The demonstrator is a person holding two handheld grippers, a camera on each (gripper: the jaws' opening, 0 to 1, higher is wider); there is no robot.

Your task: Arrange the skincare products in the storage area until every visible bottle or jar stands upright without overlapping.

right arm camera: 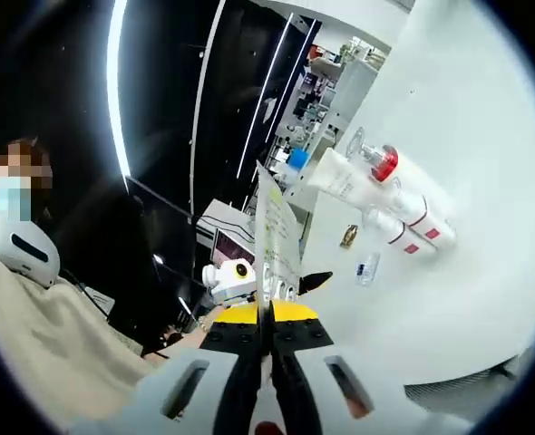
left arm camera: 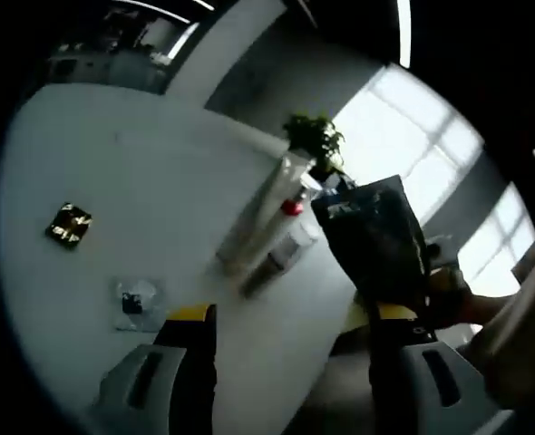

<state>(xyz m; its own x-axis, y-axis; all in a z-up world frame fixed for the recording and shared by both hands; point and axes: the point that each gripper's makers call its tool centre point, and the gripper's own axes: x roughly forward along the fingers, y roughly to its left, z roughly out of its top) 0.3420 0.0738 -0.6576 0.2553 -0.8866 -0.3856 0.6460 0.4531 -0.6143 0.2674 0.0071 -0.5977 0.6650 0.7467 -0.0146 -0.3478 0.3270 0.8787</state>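
Note:
Several skincare products lie flat and close together on the white table (left arm camera: 113,172): a white tube (left arm camera: 272,204), a bottle with a red cap (left arm camera: 292,207) and a clear bottle (left arm camera: 281,258). The right gripper view shows the same tube (right arm camera: 340,181), red-capped bottle (right arm camera: 385,165) and two bottles with red labels (right arm camera: 417,222). My left gripper (left arm camera: 293,317) is open above the table's near part, holding nothing. My right gripper (right arm camera: 266,333) is shut on a flat pouch (right arm camera: 273,240), seen edge-on. In the left gripper view that pouch (left arm camera: 376,231) looks dark and hangs right of the products.
A small gold sachet (left arm camera: 68,224) and a clear packet (left arm camera: 137,304) lie on the table apart from the bottles. A potted plant (left arm camera: 317,140) stands beyond the tube. A person in a beige top (right arm camera: 41,335) is at the left of the right gripper view.

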